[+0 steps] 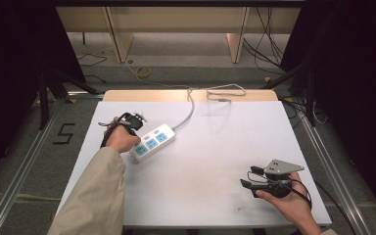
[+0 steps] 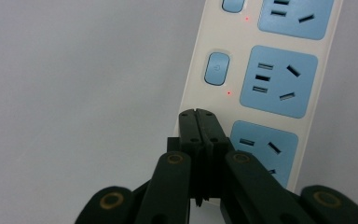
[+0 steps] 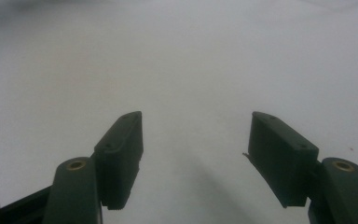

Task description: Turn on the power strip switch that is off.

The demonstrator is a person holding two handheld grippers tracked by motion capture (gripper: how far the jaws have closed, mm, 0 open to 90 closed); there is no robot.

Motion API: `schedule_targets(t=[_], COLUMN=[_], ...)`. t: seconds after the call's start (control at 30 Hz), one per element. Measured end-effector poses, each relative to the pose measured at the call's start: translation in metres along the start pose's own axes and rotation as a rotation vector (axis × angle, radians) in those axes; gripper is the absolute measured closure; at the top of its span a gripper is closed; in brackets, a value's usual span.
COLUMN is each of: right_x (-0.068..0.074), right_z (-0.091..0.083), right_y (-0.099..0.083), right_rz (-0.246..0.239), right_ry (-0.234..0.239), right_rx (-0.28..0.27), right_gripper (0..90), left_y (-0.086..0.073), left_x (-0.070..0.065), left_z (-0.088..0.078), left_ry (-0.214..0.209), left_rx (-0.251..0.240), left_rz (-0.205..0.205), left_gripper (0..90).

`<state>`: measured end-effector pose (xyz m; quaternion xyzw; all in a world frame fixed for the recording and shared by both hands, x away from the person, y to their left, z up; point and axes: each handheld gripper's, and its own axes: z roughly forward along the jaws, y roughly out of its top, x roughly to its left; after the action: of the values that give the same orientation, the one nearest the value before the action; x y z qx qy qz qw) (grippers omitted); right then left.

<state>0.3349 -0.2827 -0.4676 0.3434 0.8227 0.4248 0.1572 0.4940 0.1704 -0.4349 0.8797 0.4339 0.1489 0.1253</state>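
A white power strip [image 1: 152, 141] with blue sockets lies at the left of the white table [image 1: 215, 161]; its grey cord runs to the far edge. My left gripper [image 1: 136, 131] points down at the strip's near end. In the left gripper view its jaws are pressed together, shut with nothing between them, the tips [image 2: 197, 113] resting at the strip's edge [image 2: 270, 84] beside a blue switch button [image 2: 216, 68]. Two small red lights glow by the buttons. My right gripper [image 1: 248, 177] lies low at the table's near right, open, with bare table between its fingers [image 3: 121, 149].
The grey cord [image 1: 191, 105] loops over the table's far edge. Dark frames and cables stand on the floor left and right of the table. A wooden bench stands beyond the far edge.
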Motion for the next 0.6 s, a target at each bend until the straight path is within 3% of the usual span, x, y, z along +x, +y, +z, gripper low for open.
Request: schedule_targets(t=[0.6], right_x=[0.0], right_z=[-0.0005], right_y=[0.0002], right_rz=[-0.002], right_ry=[0.001], right_rx=[-0.001], right_gripper=[36.2], left_y=[0.0016], left_x=[-0.0029], left_z=[0.0022], left_ry=[0.012], left_rx=[0.009], left_rz=[0.006], left_gripper=[89.9])
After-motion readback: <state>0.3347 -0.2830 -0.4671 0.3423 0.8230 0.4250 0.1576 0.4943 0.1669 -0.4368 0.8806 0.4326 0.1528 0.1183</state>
